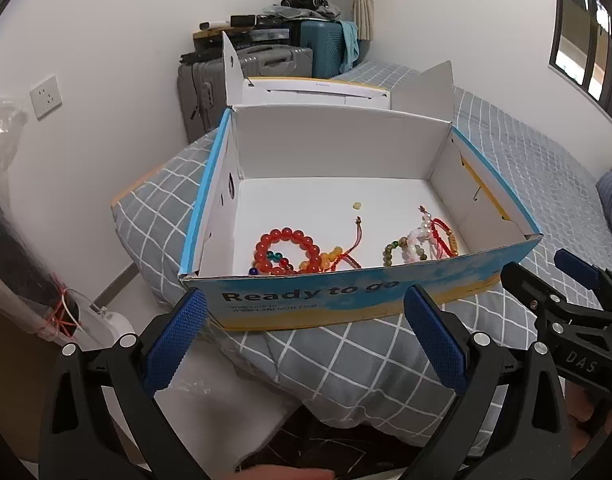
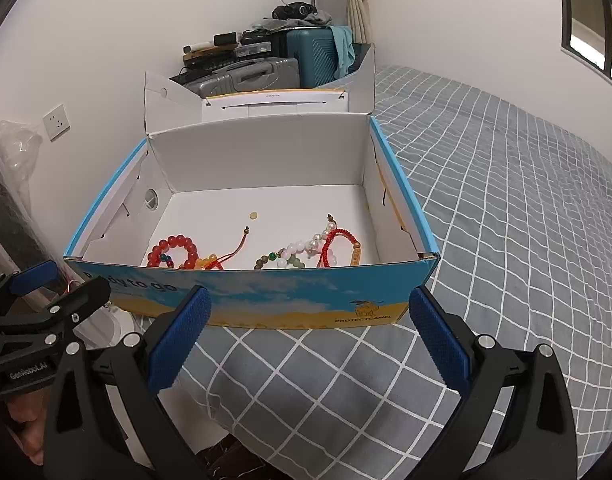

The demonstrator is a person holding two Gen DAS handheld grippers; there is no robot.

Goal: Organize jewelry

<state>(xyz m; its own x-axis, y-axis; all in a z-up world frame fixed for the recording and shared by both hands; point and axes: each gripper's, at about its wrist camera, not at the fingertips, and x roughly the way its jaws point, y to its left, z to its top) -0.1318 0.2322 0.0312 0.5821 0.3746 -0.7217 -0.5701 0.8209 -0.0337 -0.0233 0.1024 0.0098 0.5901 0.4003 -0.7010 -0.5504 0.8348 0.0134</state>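
Cardboard, white inside and printed blue and yellow outside: an open box sitting on a grey checked bedcover, lid flap standing up at the far side. Lying on the box floor, close against the near wall: a red bead bracelet toward the left, tangled with orange beads and a red cord; a mixed heap of pale, green and red-cord bracelets toward the right; one small yellowish bead loose and apart, further in. Hovering just short of the near wall, outside the box: left gripper and right gripper, both spread wide, pinching nothing. Probably reaching in next. Risks: snagging several knotted strands at once; bumping the near wall and sliding the light box on soft bedding; losing the loose bead.
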